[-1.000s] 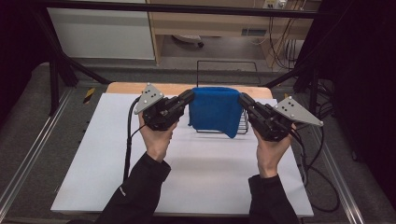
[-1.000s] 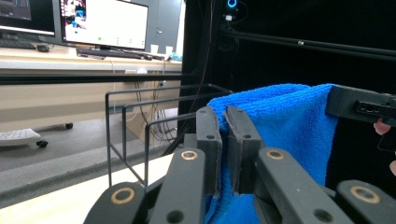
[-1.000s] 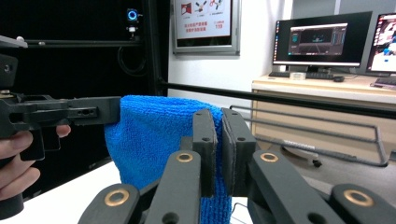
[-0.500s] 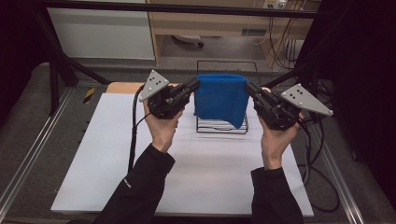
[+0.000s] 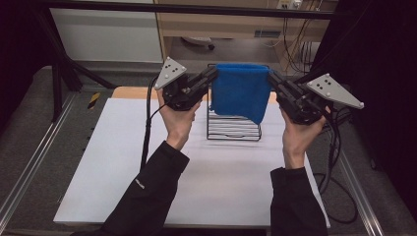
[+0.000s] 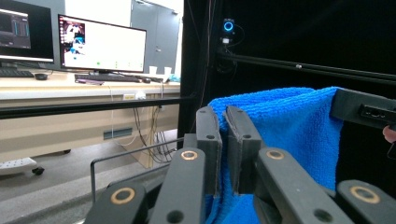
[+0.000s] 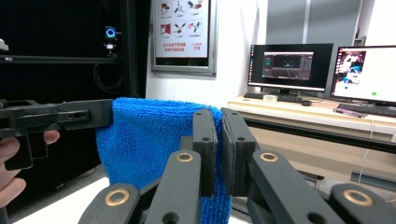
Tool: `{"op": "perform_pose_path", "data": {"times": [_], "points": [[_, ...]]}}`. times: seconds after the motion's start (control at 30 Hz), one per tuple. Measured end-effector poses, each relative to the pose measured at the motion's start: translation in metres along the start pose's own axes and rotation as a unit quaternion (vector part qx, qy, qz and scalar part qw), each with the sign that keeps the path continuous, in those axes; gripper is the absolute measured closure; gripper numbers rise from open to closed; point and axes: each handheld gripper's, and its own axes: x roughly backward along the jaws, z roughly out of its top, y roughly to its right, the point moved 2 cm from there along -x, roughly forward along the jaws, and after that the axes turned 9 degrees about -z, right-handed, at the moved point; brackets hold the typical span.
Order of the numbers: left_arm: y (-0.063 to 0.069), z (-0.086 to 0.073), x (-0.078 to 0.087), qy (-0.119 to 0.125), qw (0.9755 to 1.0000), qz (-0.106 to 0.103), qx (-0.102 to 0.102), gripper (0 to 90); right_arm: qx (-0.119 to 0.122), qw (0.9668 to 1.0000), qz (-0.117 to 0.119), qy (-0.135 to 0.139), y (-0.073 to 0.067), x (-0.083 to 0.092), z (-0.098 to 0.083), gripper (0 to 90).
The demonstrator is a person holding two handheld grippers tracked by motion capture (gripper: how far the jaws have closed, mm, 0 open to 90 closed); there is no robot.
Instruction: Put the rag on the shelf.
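Cloth held taut above the wire rack: your left gripper and right gripper fingers each pinch an upper corner; draping appears left

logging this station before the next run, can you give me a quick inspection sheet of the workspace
surface: white table, bare around the rack.
job's things: blue towel held stretched in the air above a black wire rack.
clutter: small yellow-and-black object off the table's far left corner.
grippers: left gripper and right gripper each shut on a top corner of the towel.
cables: black cable hangs from the left gripper; another from the right.
surroundings: monitors on a desk, black frame.
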Motion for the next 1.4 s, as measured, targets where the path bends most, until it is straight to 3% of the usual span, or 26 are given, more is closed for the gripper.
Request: {"op": "perform_pose_path", "data": {"times": [0.4,0.8,1.03,1.4], "points": [[-0.005,0.017,-0.019,0.003,1.0000,0.006,0.002,83.9,0.009,0.9999,-0.014,0.000,0.014,-0.015,0.016,85.8],[-0.015,0.036,-0.033,0.006,0.9998,0.018,-0.001,83.9,0.001,0.9998,-0.020,0.004,0.023,-0.035,0.026,85.8],[-0.022,0.042,-0.041,0.008,0.9997,0.024,0.006,83.9,0.004,0.9997,-0.022,0.003,0.028,-0.046,0.032,85.8],[-0.032,0.045,-0.056,0.002,0.9994,0.034,-0.006,83.9,0.002,0.9996,-0.027,-0.003,0.040,-0.067,0.036,85.8]]}}
